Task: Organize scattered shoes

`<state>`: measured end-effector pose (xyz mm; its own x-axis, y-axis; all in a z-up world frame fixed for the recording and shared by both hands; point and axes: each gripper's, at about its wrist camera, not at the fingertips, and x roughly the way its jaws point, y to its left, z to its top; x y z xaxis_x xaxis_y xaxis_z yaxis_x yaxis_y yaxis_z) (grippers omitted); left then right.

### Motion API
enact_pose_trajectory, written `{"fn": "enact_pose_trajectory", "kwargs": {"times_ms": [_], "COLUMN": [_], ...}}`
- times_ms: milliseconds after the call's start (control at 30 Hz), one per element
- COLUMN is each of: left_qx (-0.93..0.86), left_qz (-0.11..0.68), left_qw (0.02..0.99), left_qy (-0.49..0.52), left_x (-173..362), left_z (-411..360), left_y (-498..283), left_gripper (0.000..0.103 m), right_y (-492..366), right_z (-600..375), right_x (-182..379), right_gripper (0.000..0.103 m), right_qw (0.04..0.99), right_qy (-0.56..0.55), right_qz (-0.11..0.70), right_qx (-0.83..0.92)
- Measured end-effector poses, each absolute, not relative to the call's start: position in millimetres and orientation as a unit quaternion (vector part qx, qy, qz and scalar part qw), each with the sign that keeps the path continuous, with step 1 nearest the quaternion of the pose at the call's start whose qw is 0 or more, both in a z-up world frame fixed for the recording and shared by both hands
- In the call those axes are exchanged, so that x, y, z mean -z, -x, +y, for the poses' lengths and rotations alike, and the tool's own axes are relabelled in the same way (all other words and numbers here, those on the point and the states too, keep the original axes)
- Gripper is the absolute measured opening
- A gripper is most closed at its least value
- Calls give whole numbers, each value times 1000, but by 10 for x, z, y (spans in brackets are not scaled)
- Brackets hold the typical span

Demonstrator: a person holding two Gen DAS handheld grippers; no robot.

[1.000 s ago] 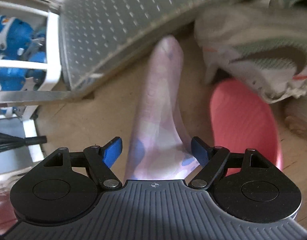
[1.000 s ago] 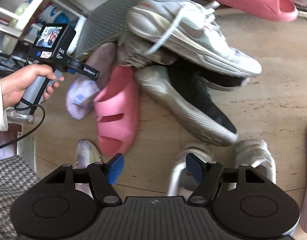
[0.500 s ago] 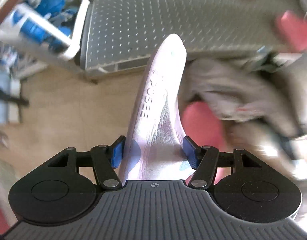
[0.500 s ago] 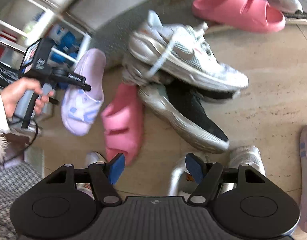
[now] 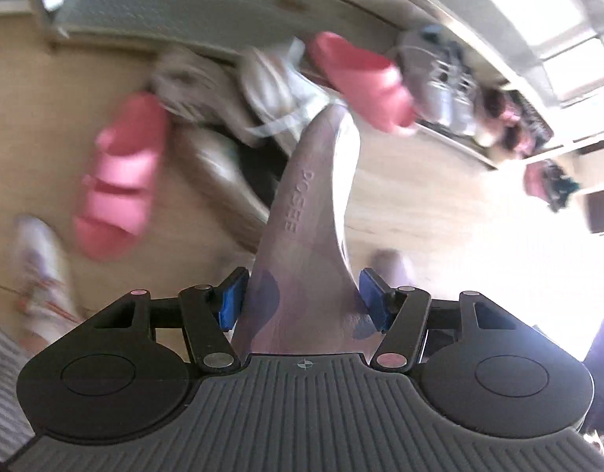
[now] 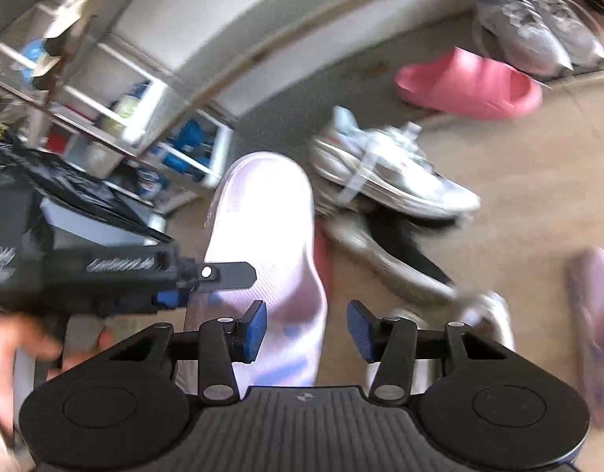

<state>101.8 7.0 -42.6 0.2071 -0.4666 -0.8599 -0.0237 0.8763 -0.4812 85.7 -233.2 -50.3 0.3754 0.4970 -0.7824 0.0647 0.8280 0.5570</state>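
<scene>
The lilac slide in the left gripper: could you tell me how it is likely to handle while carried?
The lilac slide probably holds its shape: gripped at one end by the left gripper, it juts out straight without drooping. It looks like moulded foam, so likely light. Its smooth surface might slip between the pads if swung quickly.

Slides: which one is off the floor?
The lilac foam slide, clamped at its heel in the left tool. Both pink foam slides and the second lilac slide lie on the floor.
</scene>
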Motion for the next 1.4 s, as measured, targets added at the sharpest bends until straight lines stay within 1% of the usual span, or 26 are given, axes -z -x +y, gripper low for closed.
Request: {"fn": "enact_pose_trajectory", "kwargs": {"times_ms": [100, 167, 200, 233, 267, 300, 333, 367, 400, 433, 500, 533, 633, 700, 867, 1100, 1267, 1400], "left_qx": [175, 192, 197, 201, 204, 206, 207, 208, 211, 217, 222, 220, 212, 208, 206, 204, 194, 194], "left_qz": [615, 619, 619, 619, 620, 619, 618, 618, 619, 620, 627, 628, 624, 618, 613, 632, 641, 647], "left_qw": [742, 737, 737, 736, 736, 738, 740, 741, 741, 738, 733, 734, 746, 754, 761, 747, 742, 738], "left_qy": [202, 192, 188, 185, 180, 173, 165, 159, 154, 151, 144, 138, 99, 83, 59, 23, 14, 8], "left_x": [496, 536, 528, 524, 524, 528, 545, 570, 584, 601, 639, 644, 595, 561, 556, 744, 839, 894], "left_z": [-154, -316, -360, -408, -459, -493, -512, -505, -519, -548, -590, -604, -685, -715, -769, -814, -794, -827], "left_y": [-898, -863, -850, -841, -837, -836, -841, -850, -868, -881, -910, -912, -910, -939, -993, -981, -1001, -1012], "left_gripper": [61, 61, 61, 61, 61, 60, 59, 59, 58, 58, 57, 60, 67, 70, 70, 70, 70, 70], "right_y": [-729, -651, -643, -609, -580, -552, -526, -526, -526, -530, -557, -579, -685, -742, -861, -857, -767, -748], "right_z": [-2702, -2928, -2947, -3009, -3024, -3038, -3011, -2933, -2856, -2812, -2722, -2676, -2786, -2915, -3310, -3405, -3422, -3467], "right_x": [632, 880, 907, 1047, 1151, 1254, 1319, 1318, 1316, 1292, 1213, 1158, 1062, 1065, 1151, 1584, 2104, 2397], "right_gripper": [49, 50, 50, 50, 52, 50, 43, 34, 30, 15, 11, 9, 11, 13, 13, 13, 13, 13], "right_qw": [760, 712, 707, 682, 663, 644, 640, 654, 667, 677, 710, 730, 756, 755, 745, 712, 674, 658], "right_qy": [-313, -387, -394, -428, -453, -478, -481, -451, -421, -395, -327, -285, -225, -212, -204, -142, -102, -118], "right_qz": [562, 581, 583, 590, 593, 595, 597, 606, 614, 619, 623, 620, 615, 619, 628, 677, 720, 728], "right_qx": [-93, -77, -74, -54, -52, -49, -41, -43, -45, -43, -35, -30, 11, 33, 96, 118, 131, 152]}}
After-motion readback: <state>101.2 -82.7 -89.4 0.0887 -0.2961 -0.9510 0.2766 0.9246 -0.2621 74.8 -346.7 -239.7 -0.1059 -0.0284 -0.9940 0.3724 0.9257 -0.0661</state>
